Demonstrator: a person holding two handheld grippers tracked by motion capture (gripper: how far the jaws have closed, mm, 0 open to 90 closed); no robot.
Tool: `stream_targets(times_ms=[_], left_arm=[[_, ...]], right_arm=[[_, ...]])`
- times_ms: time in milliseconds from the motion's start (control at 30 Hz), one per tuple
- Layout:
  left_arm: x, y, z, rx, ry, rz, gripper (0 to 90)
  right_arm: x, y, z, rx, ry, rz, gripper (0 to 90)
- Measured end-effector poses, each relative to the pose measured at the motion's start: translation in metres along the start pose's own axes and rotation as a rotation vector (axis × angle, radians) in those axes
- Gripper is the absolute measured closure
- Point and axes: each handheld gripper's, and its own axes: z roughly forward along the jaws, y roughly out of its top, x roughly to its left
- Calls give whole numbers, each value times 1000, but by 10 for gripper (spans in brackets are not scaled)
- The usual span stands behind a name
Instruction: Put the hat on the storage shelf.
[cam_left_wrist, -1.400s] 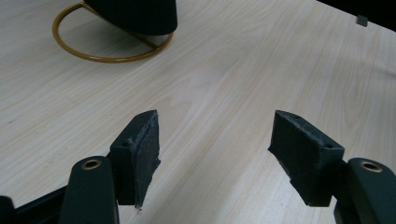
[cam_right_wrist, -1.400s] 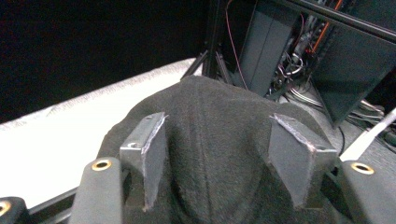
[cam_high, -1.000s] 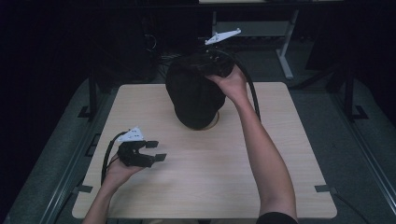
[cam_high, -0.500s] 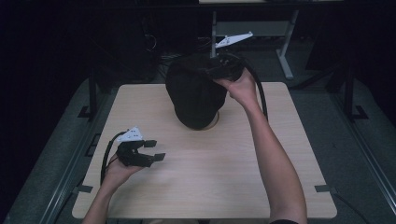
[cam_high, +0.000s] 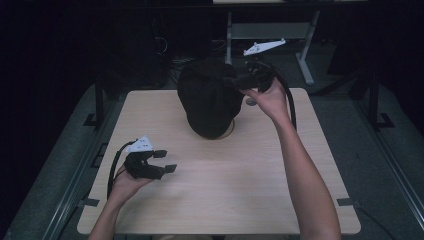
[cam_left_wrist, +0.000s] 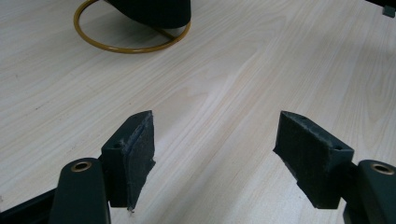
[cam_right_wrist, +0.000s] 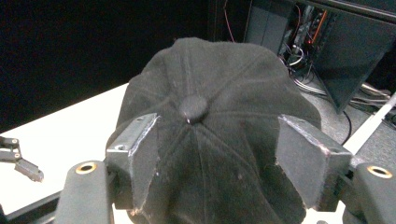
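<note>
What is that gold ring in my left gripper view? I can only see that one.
Observer: It's the foot of a stand with a black cap sitting on top.
Operator: Is anything touching the cap?
Observer: The right hand-held gripper is up at its crown, jaws open on either side of the top button. I can't tell if they touch.
Operator: And where's my hand-held gripper?
Observer: The left hand-held gripper is low at the near left of the table, apart from the cap, jaws open.
</note>
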Motion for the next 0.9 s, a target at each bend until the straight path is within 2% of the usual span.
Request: stream_targets(times_ms=[300, 433, 900], left_arm=[[1, -1, 0, 14, 7, 12, 277], [1, -1, 0, 7, 8, 4, 276], [0, -2, 0, 11, 7, 1, 274]], right_arm=[[0, -10, -9, 7, 13, 15, 287], [-1, -16, -13, 11, 21, 23, 285], [-6, -40, -27, 24, 12, 51, 277]])
